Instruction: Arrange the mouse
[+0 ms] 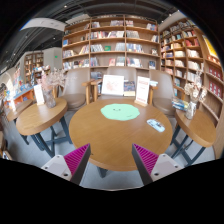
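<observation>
A small pale mouse (156, 125) lies on the right side of a round wooden table (95, 130), to the right of a green mat (120, 112) at the table's middle. My gripper (110, 162) is held in the air in front of the table's near edge, well short of the mouse. Its two fingers, with magenta pads (74, 160), stand wide apart with nothing between them.
Round wooden tables stand at the left (35, 115) and right (200, 125). Display boards (113, 85) stand behind the middle table. Bookshelves (110, 45) line the back and right walls. Grey floor (110, 170) lies under my fingers.
</observation>
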Motion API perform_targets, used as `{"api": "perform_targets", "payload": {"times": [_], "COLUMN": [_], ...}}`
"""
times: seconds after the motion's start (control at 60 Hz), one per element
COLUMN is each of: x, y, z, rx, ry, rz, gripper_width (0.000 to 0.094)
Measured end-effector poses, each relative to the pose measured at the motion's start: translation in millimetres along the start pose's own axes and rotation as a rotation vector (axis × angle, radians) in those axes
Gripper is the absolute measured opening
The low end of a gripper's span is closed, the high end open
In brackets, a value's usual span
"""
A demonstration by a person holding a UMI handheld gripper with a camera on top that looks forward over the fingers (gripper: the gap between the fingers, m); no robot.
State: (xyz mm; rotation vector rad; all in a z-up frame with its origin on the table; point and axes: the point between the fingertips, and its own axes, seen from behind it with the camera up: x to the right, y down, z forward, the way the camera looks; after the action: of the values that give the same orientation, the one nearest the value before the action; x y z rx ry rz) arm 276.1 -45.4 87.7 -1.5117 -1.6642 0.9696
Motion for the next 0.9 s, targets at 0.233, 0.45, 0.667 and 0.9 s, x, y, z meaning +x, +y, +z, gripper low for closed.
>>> {"api": "perform_targets", "payload": {"times": [0.233,0.45,0.667,0.9], "x": [83,177,214,232], "y": [8,16,15,6], "z": [2,31,61,109], "rx": [-0.024,-0.024,-0.021,-0.012], "ry": [0.118,0.225,0.258,0.251], "rz": [0.022,0.078,0.077,0.102], "gripper_width": [0.0853,0.0859,0.0852,0.0849]}}
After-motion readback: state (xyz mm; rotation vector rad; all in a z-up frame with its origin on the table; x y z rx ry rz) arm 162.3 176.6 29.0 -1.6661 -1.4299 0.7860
